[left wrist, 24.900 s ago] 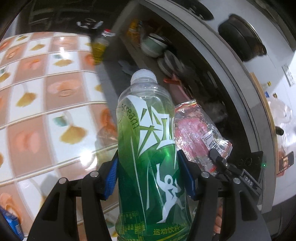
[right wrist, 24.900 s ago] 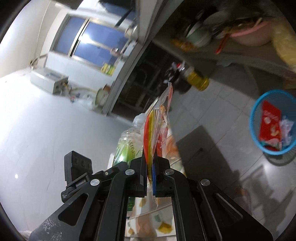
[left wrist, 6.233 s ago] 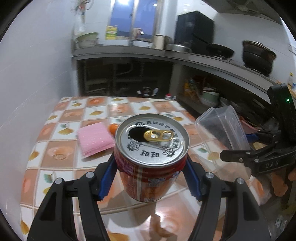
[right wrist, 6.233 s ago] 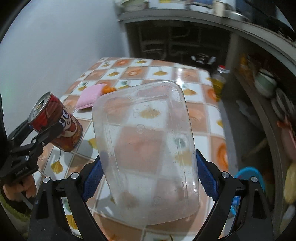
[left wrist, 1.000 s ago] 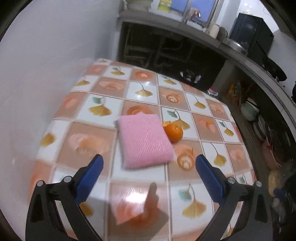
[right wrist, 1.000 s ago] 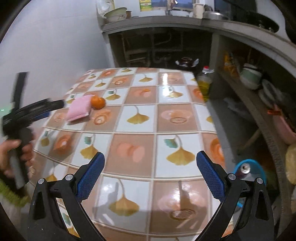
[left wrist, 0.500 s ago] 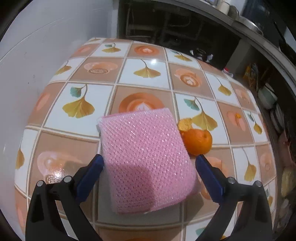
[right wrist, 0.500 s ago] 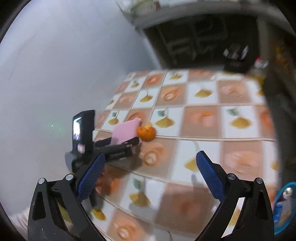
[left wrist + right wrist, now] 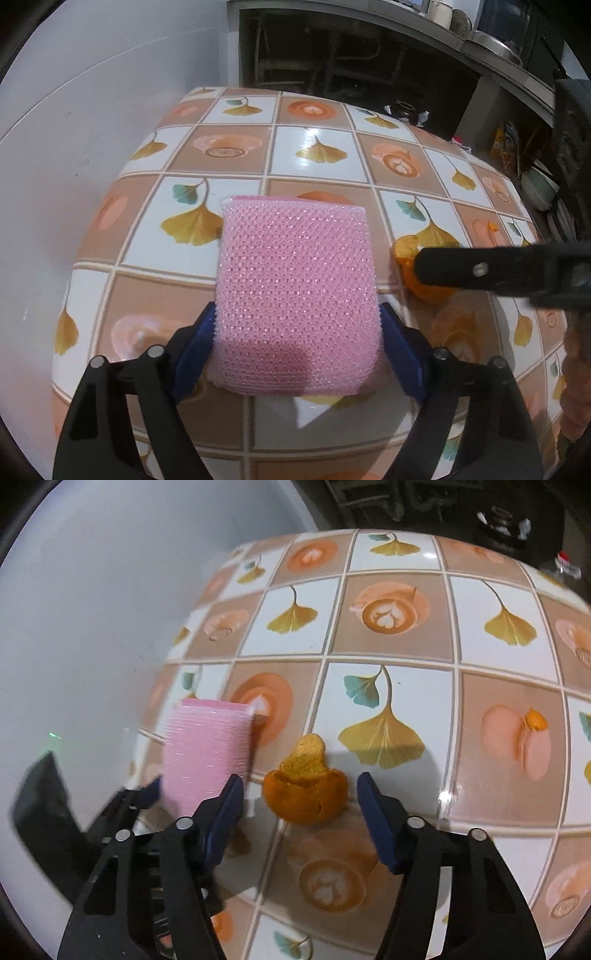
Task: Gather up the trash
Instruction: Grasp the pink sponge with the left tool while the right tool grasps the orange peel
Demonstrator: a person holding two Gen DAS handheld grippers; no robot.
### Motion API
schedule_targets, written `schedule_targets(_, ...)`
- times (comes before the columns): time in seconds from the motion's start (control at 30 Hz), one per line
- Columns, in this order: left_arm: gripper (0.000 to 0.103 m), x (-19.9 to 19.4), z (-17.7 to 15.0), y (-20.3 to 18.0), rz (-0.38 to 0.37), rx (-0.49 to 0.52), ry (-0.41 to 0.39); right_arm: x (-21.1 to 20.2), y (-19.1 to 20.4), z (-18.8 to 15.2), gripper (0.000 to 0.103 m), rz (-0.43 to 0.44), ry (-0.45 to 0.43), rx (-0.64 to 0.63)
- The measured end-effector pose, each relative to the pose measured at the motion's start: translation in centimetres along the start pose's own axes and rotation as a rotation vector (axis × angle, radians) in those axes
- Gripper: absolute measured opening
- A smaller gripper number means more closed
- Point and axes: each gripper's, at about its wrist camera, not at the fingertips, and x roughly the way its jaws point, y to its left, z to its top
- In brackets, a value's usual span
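Observation:
A pink mesh sponge (image 9: pixel 295 280) lies flat on the tiled table (image 9: pixel 314 147). My left gripper (image 9: pixel 297 314) straddles its near end. Its jaws are closing, and the blue pads (image 9: pixel 195 343) meet the sponge's side edges. Just right of the sponge sits a hollow orange peel (image 9: pixel 306 794) with a torn flap standing up. My right gripper (image 9: pixel 300 779) points down over the peel with its jaws closing. The peel lies between the pads, with a gap on each side. In the left wrist view a right finger (image 9: pixel 480 269) crosses in front of the peel (image 9: pixel 406 247). The right wrist view shows the left gripper (image 9: pixel 195 786) blurred around the sponge (image 9: pixel 207 749).
A small scrap of orange peel (image 9: pixel 535 720) lies on a tile to the right. A white wall (image 9: pixel 92 129) borders the table's left side. Dark open shelving (image 9: pixel 351 62) stands beyond the far edge. Bowls (image 9: pixel 539 184) sit on a low shelf at the right.
The left gripper has come down around the sponge and its jaws have narrowed onto it. The right gripper has swung in over the orange peel, with its jaws also narrower.

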Motion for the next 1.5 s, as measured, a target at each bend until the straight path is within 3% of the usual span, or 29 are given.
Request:
schedule_targets(0.1, 0.081, -0.1, -0.2, 0.2, -0.005, 0.005, -0.008, 0.6, 0.3, 0.1, 0.053, -0.037, -0.011, -0.035)
schedule_targets(0.33, 0.080, -0.6, -0.8, 0.1, -0.006, 0.018, -0.020, -0.3, 0.2, -0.9, 0.024, -0.046, -0.036, -0.071)
schedule_targets(0.5, 0.079, -1.6, -2.3, -0.1, -0.026, 0.026, -0.012, -1.7, -0.8, -3.2, 0.019, -0.019, -0.038, -0.071)
schedule_targets(0.63, 0.079, -3.4, -4.4, -0.3, -0.090, 0.011, 0.008, -3.1, -1.8, -6.3, 0.017, 0.019, -0.041, -0.061)
schedule_targets(0.87, 0.079, -7.1, -9.9, -2.3, -0.216, 0.028, 0.067, -7.1, -1.7, -14.7, 0.017, 0.046, -0.079, -0.125)
schedule_targets(1.1, 0.080, -10.4, -15.6, -4.8, -0.218, 0.107, 0.085, -9.6, -1.9, -23.3, 0.019, -0.067, -0.109, -0.183)
schedule_targets(1.33, 0.082, -11.3, -17.5, -6.3, -0.182, 0.179, 0.084, -10.8, -1.2, -26.7, 0.040, -0.135, -0.179, -0.225)
schedule_targets(1.5, 0.083, -10.9, -16.8, -6.2, -0.195, 0.151, 0.095, -11.8, -1.2, -28.1, 0.054, -0.083, -0.185, -0.226)
